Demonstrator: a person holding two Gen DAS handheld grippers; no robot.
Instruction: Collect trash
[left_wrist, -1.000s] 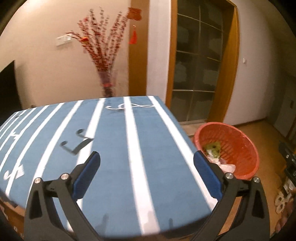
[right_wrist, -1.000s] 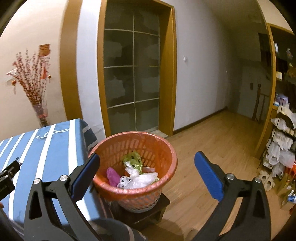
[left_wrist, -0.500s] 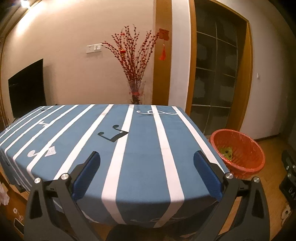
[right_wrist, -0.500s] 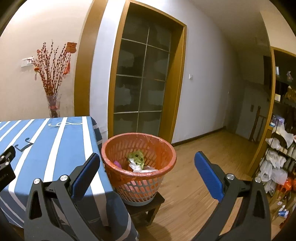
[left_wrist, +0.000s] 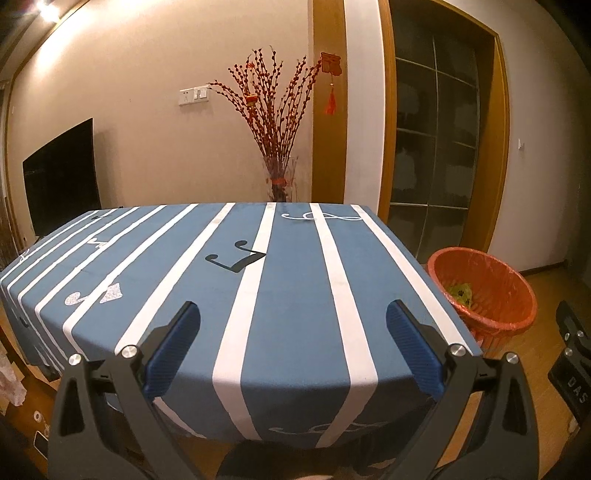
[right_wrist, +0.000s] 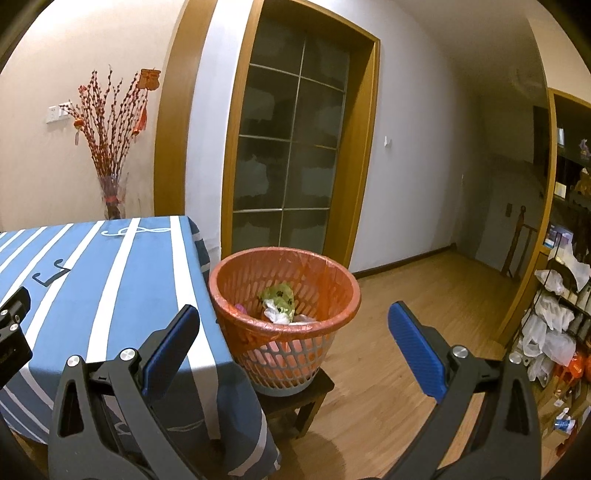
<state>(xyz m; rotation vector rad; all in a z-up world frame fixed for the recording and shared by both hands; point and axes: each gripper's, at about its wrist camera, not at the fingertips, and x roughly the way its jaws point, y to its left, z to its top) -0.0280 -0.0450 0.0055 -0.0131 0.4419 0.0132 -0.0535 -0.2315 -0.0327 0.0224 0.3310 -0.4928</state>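
An orange basket (right_wrist: 284, 291) with a red liner stands on a small dark stool (right_wrist: 295, 398) beside the right edge of the table. Green, white and pink trash (right_wrist: 279, 301) lies inside it. The basket also shows in the left wrist view (left_wrist: 487, 291) at the right. My left gripper (left_wrist: 291, 347) is open and empty, held in front of the near edge of the blue striped tablecloth (left_wrist: 295, 280). My right gripper (right_wrist: 291, 350) is open and empty, held back from the basket and a little above it.
A vase of red branches (left_wrist: 279, 147) stands behind the table by the wall. A dark TV (left_wrist: 61, 173) is at the left. A glass door (right_wrist: 288, 158) is behind the basket. A rack with bags (right_wrist: 554, 317) stands at the right over wooden floor (right_wrist: 424, 317).
Both grippers have pulled back from the table and basket, which now look farther off. Both stay open and empty.
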